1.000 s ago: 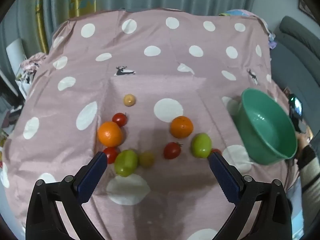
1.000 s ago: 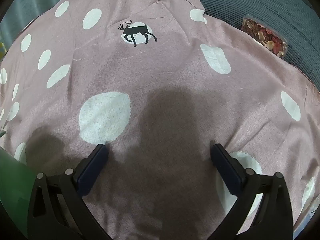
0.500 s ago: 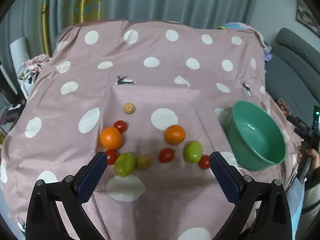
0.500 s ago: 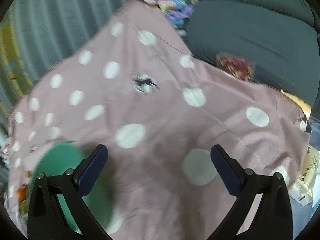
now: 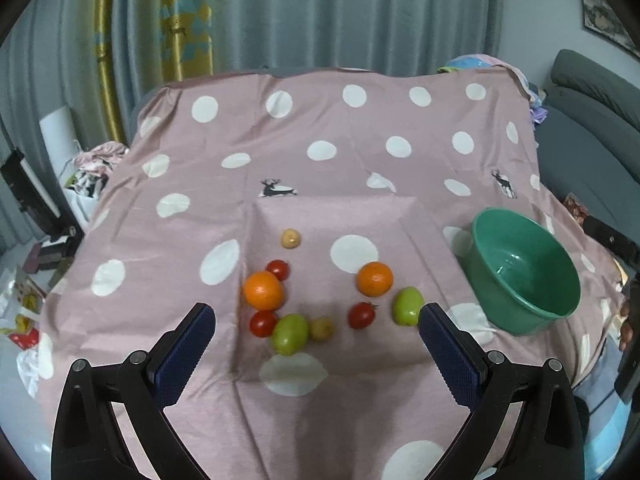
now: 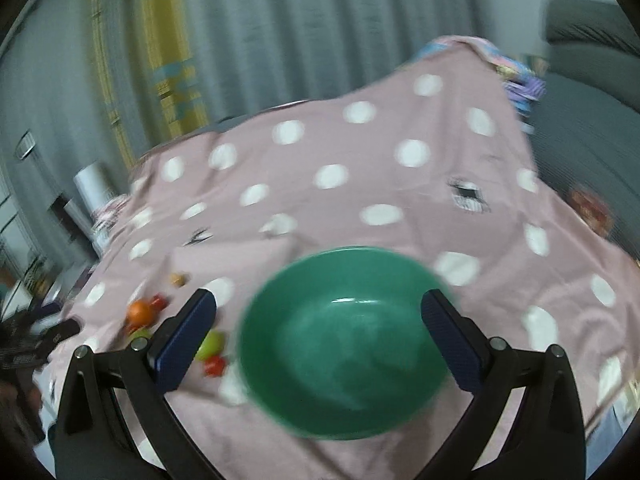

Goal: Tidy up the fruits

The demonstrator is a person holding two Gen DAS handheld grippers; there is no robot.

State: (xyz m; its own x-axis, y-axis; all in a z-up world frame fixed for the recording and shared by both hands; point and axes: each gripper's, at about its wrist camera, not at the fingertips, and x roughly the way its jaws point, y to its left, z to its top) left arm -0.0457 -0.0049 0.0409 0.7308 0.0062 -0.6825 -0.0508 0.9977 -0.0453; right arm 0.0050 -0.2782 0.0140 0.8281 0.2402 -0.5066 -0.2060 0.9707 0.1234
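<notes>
In the left wrist view, the left gripper hangs above a pink polka-dot cloth with its jaws spread wide and nothing between them. Just ahead of the gap lie a green fruit, a small yellowish fruit and a red tomato. Toward the left jaw sit another red tomato and an orange, with a third tomato touching the orange's far side. A second green fruit lies just beside the right jaw's tip, a second orange a little beyond it, and a pale small fruit farther ahead. A green bowl stands empty, out past the right jaw. In the right wrist view, which is blurred, the right gripper is also spread wide and holds nothing; the bowl sits ahead between its jaws, apart from both, while the fruits appear as smears outside the left jaw.
</notes>
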